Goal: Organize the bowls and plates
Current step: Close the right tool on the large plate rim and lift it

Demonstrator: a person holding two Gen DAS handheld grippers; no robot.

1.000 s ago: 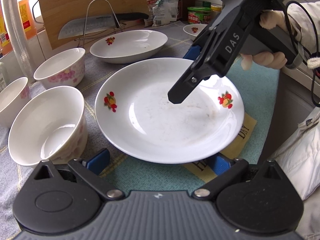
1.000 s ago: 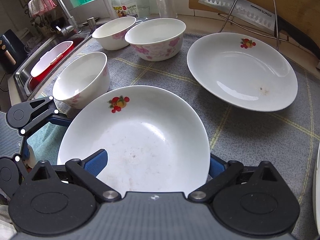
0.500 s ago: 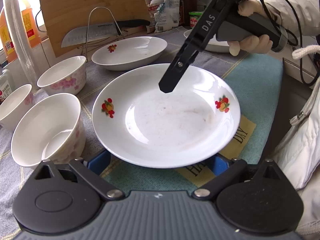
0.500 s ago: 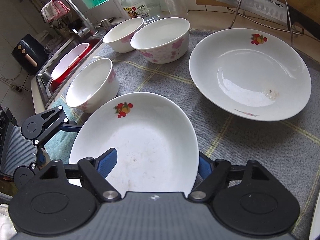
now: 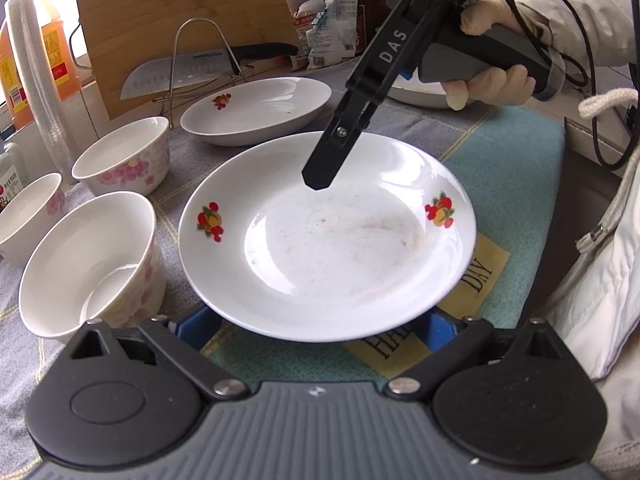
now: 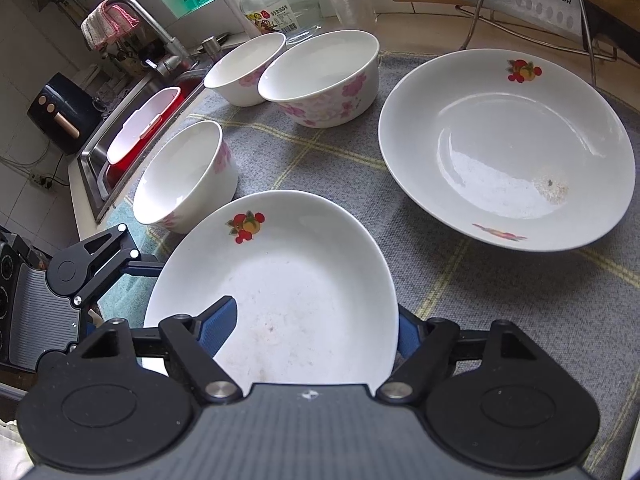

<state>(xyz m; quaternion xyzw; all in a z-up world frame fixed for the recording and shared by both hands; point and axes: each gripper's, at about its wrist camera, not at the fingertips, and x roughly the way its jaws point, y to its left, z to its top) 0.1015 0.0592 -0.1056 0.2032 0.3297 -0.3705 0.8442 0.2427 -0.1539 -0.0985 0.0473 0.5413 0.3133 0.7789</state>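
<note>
Right wrist view shows the right gripper spread wide, one blue finger over the fruit-patterned plate and the other beyond its rim, while the left gripper, equally wide, has that plate's near edge lying above it on the mat.

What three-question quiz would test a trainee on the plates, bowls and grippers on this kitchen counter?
1. How many pink-flowered bowls stand on the cloth?
2. True or false: the knife lies inside the far plate.
3. Which has a finger over the inside of the near plate? A) left gripper B) right gripper C) neither

Key
1. Three.
2. False: the knife rests on the wire stand behind the far plate.
3. B. The left gripper's fingers sit below the near plate's rim.
</note>
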